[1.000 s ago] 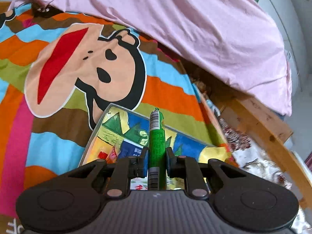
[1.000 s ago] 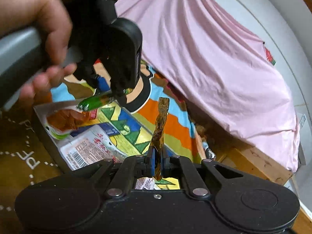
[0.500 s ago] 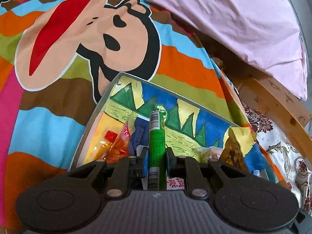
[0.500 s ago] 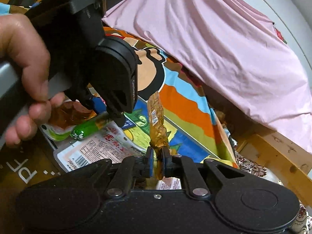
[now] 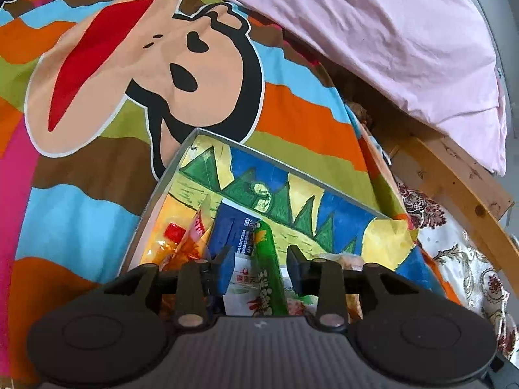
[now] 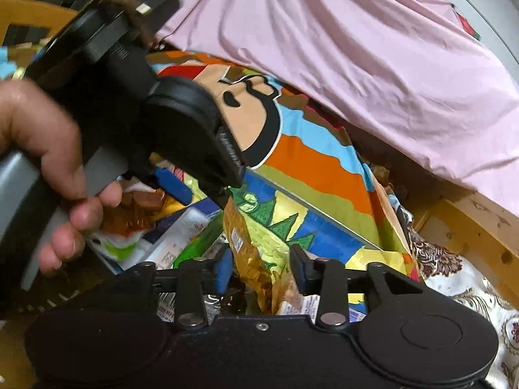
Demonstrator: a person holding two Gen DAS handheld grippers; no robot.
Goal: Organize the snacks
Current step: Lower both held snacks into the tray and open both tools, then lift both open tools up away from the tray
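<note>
A shallow box (image 5: pixel 168 175) with a painted green, blue and yellow floor lies on the striped bedspread and holds several snack packets. My left gripper (image 5: pixel 261 257) is open just above it, and the green snack stick (image 5: pixel 267 269) lies loose between the fingers on the packets. My right gripper (image 6: pixel 261 265) is open over the same box (image 6: pixel 327 220), with a golden-brown snack packet (image 6: pixel 249 253) standing free between its fingers. The left gripper's body and the hand holding it (image 6: pixel 58 149) fill the left of the right wrist view.
A pink sheet (image 5: pixel 373 32) is heaped along the far side of the bed. A wooden bed rail (image 5: pixel 460 188) runs down the right, with patterned cloth (image 5: pixel 480 275) beyond it. An orange packet (image 5: pixel 181 246) and a blue-white packet (image 5: pixel 236 230) lie in the box.
Both grippers came down over the box and opened. The green stick and the golden-brown packet were let go and now rest among the packets.
</note>
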